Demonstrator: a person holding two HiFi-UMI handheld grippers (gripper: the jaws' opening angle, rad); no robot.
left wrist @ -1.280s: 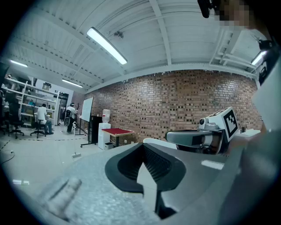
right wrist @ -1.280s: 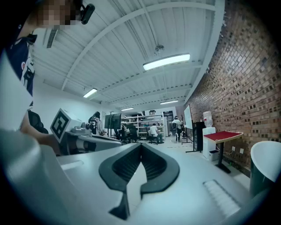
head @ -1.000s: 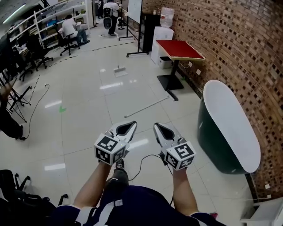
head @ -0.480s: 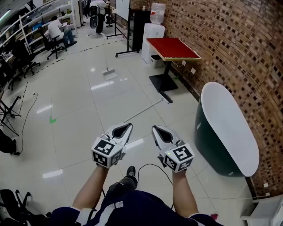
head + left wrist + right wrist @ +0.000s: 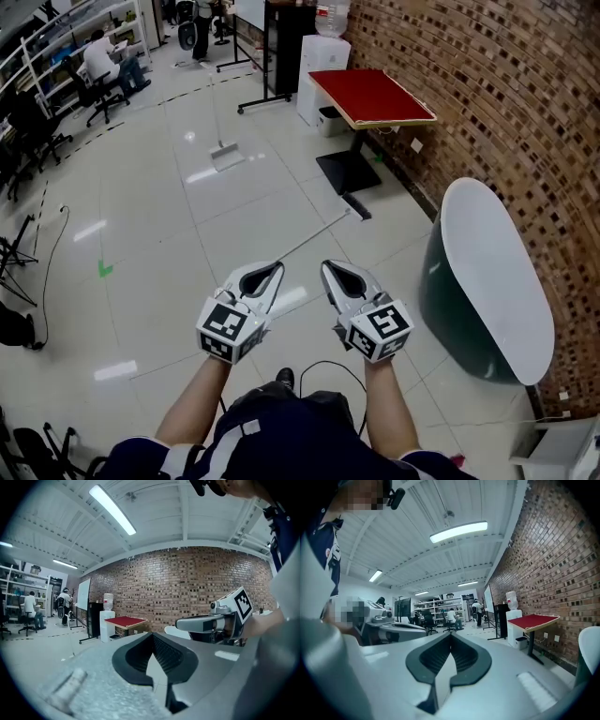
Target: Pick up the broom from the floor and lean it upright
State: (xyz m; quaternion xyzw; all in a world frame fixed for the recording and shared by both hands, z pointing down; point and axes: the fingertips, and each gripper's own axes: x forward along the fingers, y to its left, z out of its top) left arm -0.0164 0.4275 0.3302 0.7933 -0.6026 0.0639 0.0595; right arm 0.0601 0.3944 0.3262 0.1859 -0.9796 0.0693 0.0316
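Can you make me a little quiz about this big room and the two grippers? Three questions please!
1. Pick one: the table top is A) blue, B) red, C) green.
2. True or false: the left hand-held gripper is clutching a cup.
3. Fill in the gap: the big white tub stands beside a wall made of ___.

Key
1. B.
2. False. The left hand-held gripper and the right hand-held gripper are both shut, with nothing between their jaws.
3. Brick.
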